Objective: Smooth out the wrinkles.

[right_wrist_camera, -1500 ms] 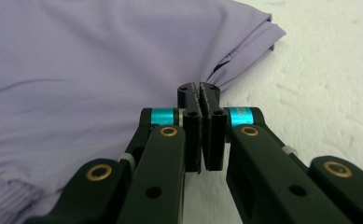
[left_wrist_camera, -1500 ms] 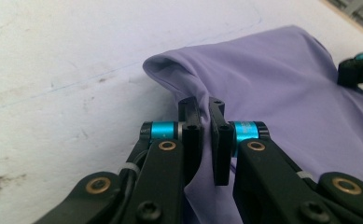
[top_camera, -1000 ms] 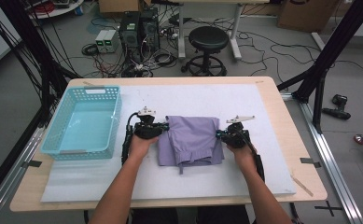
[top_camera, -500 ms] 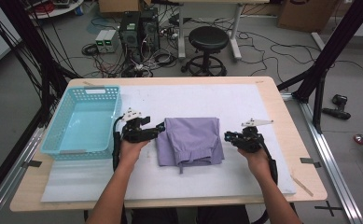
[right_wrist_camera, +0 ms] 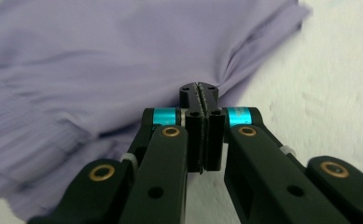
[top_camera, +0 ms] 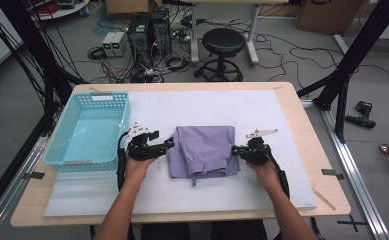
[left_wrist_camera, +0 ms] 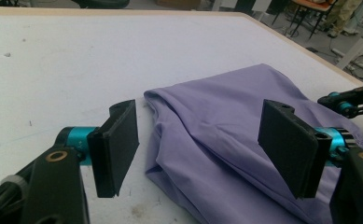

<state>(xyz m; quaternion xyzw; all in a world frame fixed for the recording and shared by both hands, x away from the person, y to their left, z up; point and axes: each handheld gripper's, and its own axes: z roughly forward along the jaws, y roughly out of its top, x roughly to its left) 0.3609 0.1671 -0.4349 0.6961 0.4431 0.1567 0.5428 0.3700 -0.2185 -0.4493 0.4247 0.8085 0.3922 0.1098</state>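
A folded lavender garment [top_camera: 204,156] lies mid-table [top_camera: 282,125] between two hand-held grippers. The left gripper [left_wrist_camera: 207,144], jaws spread wide, straddles the cloth's near-left edge; the right gripper [right_wrist_camera: 200,95], jaws pressed together, points at the opposite edge, apparently gripping nothing.

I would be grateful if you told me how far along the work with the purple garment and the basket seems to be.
Done: the purple garment lies folded into a compact rectangle on the white mat. In hand: the left tool is open at the garment's left edge; the right tool is shut at its right edge, though whether cloth is pinched is unclear. Left, presumably: moving it into the blue basket, which holds nothing yet.
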